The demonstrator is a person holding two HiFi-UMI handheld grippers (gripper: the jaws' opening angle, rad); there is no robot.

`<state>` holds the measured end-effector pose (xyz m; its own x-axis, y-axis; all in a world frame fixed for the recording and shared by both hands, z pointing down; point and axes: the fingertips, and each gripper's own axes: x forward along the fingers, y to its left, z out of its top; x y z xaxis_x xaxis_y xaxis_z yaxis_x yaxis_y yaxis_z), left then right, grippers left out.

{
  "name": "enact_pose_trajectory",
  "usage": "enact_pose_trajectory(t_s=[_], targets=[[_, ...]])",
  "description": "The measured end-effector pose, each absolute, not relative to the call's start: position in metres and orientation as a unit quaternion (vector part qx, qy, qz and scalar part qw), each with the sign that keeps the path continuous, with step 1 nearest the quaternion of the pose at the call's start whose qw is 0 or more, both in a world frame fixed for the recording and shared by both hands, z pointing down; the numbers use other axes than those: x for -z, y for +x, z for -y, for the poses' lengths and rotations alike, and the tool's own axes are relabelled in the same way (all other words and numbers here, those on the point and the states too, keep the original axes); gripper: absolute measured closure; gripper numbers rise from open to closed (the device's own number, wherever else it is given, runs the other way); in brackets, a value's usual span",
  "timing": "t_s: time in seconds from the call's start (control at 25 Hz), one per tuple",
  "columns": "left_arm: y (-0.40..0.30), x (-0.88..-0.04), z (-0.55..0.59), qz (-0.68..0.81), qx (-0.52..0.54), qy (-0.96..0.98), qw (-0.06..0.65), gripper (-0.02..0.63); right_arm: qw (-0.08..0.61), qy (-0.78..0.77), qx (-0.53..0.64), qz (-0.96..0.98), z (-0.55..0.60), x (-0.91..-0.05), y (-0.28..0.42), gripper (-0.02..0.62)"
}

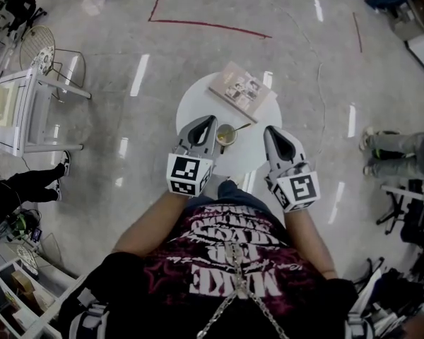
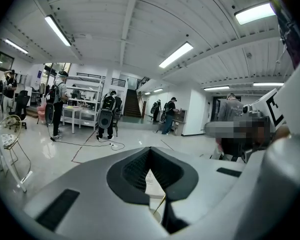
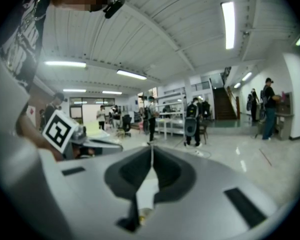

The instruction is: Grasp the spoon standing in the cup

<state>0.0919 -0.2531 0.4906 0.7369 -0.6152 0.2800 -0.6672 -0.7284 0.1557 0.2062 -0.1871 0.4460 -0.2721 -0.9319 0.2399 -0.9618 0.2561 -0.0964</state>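
Head view: cup (image 1: 226, 135) with spoon (image 1: 242, 127) stands on the round desk's (image 1: 194, 104) near half, between left tool (image 1: 209, 121) and right tool (image 1: 271, 130), both closed and empty; open floor (image 1: 113, 119) surrounds.

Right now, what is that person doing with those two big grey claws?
A person stands over a small round white table with a claw in each hand. The left claw and the right claw are on either side of a small pale cup with a thin gold-coloured spoon leaning in it. Both claws are shut and empty, so the spoon is not grabbed yet. A flat book lies at the table's far edge.
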Motion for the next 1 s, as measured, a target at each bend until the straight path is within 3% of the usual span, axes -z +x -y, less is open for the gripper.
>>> enact_pose_trajectory(t_s=[0.32,1.0], targets=[[0.117,-0.489,0.266,0.393,-0.108,0.905,0.122,0.581,0.063,0.558,-0.111,0.82,0.211,-0.449,0.242,0.561],[0.061,-0.487,0.272,0.418,-0.11,0.893,0.126,0.581,0.065,0.538,-0.111,0.833,0.226,-0.445,0.198,0.561]])
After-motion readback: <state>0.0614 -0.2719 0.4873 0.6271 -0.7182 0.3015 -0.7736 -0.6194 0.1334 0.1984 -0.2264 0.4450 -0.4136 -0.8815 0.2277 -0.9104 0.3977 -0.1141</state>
